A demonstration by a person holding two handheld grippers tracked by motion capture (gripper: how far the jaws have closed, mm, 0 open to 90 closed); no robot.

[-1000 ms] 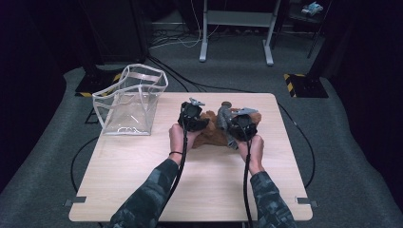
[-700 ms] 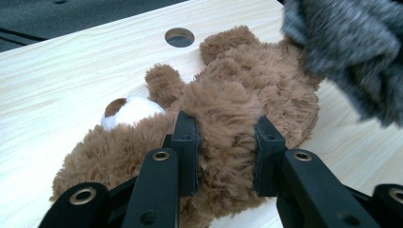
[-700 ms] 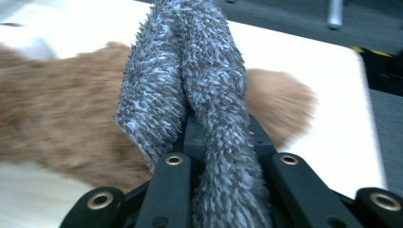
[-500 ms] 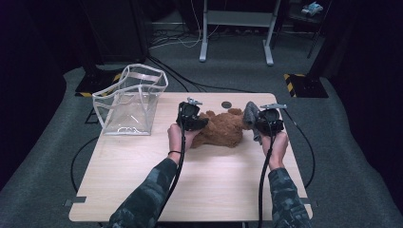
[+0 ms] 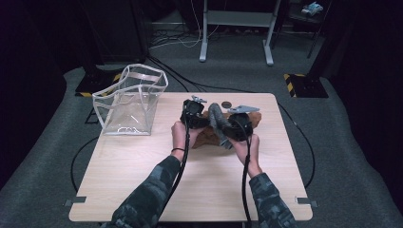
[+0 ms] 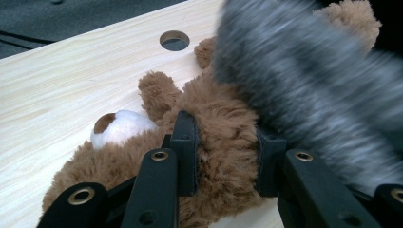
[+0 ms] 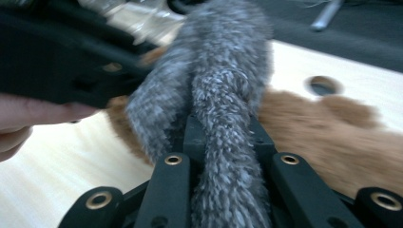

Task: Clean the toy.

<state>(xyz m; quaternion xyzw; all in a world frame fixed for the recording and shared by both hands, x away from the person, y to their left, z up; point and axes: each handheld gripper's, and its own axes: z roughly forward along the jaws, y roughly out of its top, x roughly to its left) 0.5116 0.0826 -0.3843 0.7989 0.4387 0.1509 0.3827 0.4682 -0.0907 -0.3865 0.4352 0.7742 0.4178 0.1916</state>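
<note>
1. Pale wood-grain table (image 5: 142,190) with rounded corners, standing on grey carpet (image 5: 347,156) in a dark room; one round hole (image 6: 174,40) through the top near the far edge.
2. Beyond the table: one grey metal stand (image 5: 237,28) on two feet, black cables (image 5: 176,40) trailing over the floor, two yellow-and-black striped blocks (image 5: 304,84), one at each far corner.
3. On the table: one clear plastic bag (image 5: 130,100) with white edging, upright and open-topped at the far left, well apart from the rest.
4. One brown plush bear (image 6: 214,152), lying on the tabletop at the centre-far part, white muzzle (image 6: 121,126) turned sideways, just short of the hole.
5. One grey fuzzy strip (image 7: 223,118), scarf-like, draped over the bear between the two tools; blurred in both gripper views.
6. Two grippers, one per hand, two camouflage sleeves (image 5: 152,194) entering from the bottom.
7. Left gripper (image 6: 223,154): jaws pressed into the bear's brown fur, pinching a fold of its body.
8. Right gripper (image 7: 223,137): jaws squeezed on the grey strip, which runs up between them.
9. Both hands close together above the bear, left hand (image 5: 179,135) beside right hand (image 5: 247,147).
</note>
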